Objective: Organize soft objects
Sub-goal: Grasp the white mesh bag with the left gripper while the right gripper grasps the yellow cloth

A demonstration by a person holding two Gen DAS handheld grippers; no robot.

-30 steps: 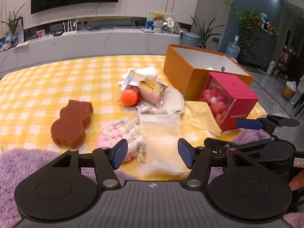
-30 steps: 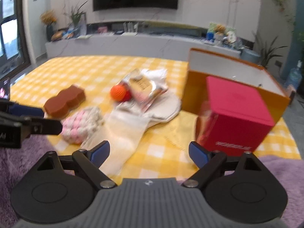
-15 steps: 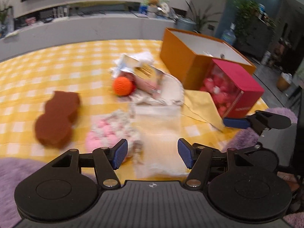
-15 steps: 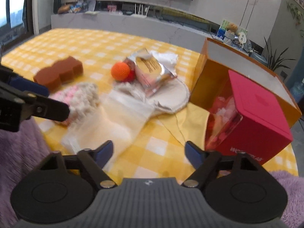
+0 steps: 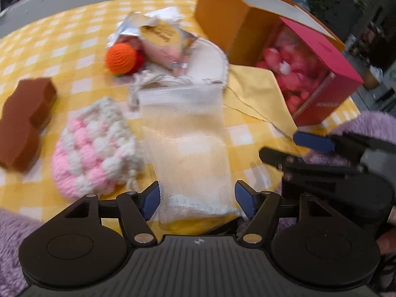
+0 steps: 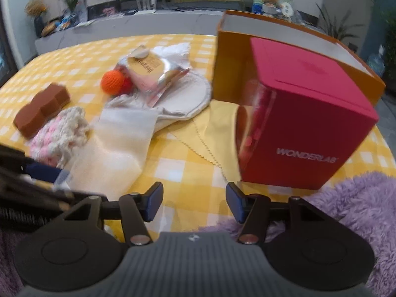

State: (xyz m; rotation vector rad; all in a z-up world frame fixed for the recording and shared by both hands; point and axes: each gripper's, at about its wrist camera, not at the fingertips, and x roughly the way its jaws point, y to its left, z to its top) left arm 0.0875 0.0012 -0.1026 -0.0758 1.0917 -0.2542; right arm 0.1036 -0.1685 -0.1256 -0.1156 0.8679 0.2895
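Observation:
A white mesh bag [image 5: 185, 136] lies lengthwise on the yellow checked cloth. Its near end sits between the fingers of my left gripper [image 5: 198, 200], whose jaws are opening and whose pads do not press on it. Left of the bag are a pink-and-white crochet piece [image 5: 91, 148] and a brown sponge [image 5: 24, 123]. Further back lie an orange crochet ball [image 5: 121, 58] and a foil packet [image 5: 160, 39]. My right gripper [image 6: 194, 201] hovers over bare tablecloth right of the mesh bag [image 6: 118, 143]. Its jaws are closing with nothing between them.
A red box [image 6: 304, 123] with a clear side stands at the right, leaning against an open orange box [image 6: 230, 61]. A yellow cloth [image 6: 215, 133] lies partly under it. A white round pad [image 5: 210, 61] lies under the packet. A purple fluffy rug [image 6: 346, 210] borders the near edge.
Both grippers have sunk and tilted down toward the table. The left one now straddles the near end of the mesh bag. The right gripper's jaws have narrowed.

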